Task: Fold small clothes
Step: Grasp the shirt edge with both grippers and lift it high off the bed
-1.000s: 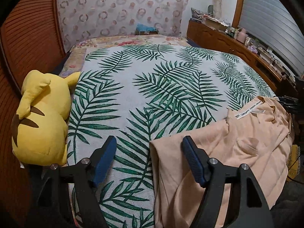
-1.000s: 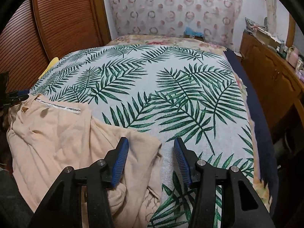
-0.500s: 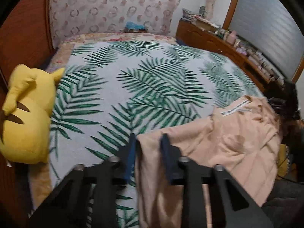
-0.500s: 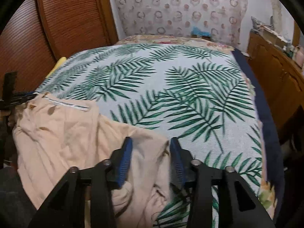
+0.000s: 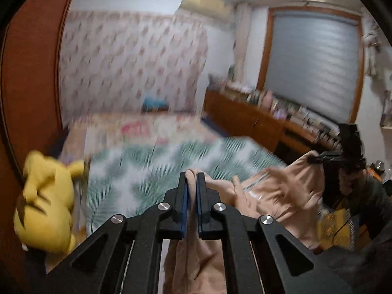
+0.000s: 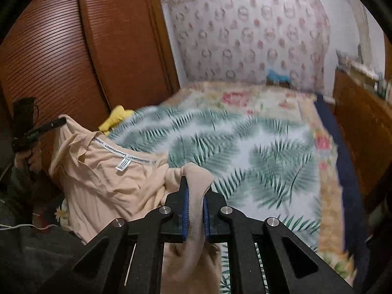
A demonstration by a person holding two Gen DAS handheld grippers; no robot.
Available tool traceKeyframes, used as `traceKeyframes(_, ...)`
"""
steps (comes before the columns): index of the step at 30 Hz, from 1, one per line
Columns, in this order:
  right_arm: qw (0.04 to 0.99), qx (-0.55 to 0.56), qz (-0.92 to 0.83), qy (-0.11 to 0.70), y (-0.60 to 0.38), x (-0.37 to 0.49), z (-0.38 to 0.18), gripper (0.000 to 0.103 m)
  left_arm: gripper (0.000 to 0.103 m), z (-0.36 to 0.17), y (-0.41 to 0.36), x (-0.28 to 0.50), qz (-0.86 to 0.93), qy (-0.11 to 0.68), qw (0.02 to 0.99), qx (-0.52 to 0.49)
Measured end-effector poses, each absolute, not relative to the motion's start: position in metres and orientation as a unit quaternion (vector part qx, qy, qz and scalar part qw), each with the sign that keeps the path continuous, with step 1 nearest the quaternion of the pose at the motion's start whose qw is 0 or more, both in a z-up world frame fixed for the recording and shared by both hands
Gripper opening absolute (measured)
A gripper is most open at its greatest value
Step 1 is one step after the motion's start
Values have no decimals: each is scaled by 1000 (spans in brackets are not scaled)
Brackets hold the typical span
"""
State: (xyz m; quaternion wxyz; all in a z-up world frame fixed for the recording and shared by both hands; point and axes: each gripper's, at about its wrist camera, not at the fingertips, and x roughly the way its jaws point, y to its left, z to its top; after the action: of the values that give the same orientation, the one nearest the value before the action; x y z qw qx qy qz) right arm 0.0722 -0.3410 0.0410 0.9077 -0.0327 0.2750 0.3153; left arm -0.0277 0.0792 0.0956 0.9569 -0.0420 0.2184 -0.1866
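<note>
Shirt [image 6: 105,183] is hanging between both grippers, clear of the bed [image 6: 257,152], its collar sagging in the middle. Left gripper [image 5: 191,196] is pinching one corner between closed jaws; right gripper [image 6: 195,203] is clamping a thicker bunch of cloth the same way. To my eye, both should be pulling apart evenly, keeping the top edge taut and level, then lowering it flat without letting cloth slip.

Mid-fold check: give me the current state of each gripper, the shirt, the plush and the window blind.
left gripper: shut on the peach shirt's edge.
right gripper: shut on another part of it.
peach shirt: lifted, draped between the grippers, neck label showing.
yellow plush: lying at the bed's edge.
window blind: lowered.
</note>
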Motion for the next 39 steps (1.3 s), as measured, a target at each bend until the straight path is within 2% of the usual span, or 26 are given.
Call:
traceKeyframes(4, 914, -27, 339, 219, -344, 45, 103, 9, 7, 150, 82, -49, -187, 172, 967, -30)
traceKeyframes(10, 922, -38, 360, 137, -345, 7, 185, 9, 7, 203, 96, -74, -169, 126, 977, -17)
traceKeyframes(17, 940, -87, 320, 85, -340, -14, 263, 9, 7, 279, 97, -81, -134, 50, 989, 34)
traceKeyframes(28, 958, -130, 250, -49, -350, -107, 391, 9, 7, 381, 132, -116, -102, -56, 993, 14)
traceKeyframes(32, 966, -129, 216, -59, -357, -112, 413, 9, 7, 398, 131, -109, -77, -66, 995, 25)
traceKeyframes(39, 968, -135, 208, -28, -336, -102, 398, 9, 7, 372, 129, -85, -74, -45, 996, 32)
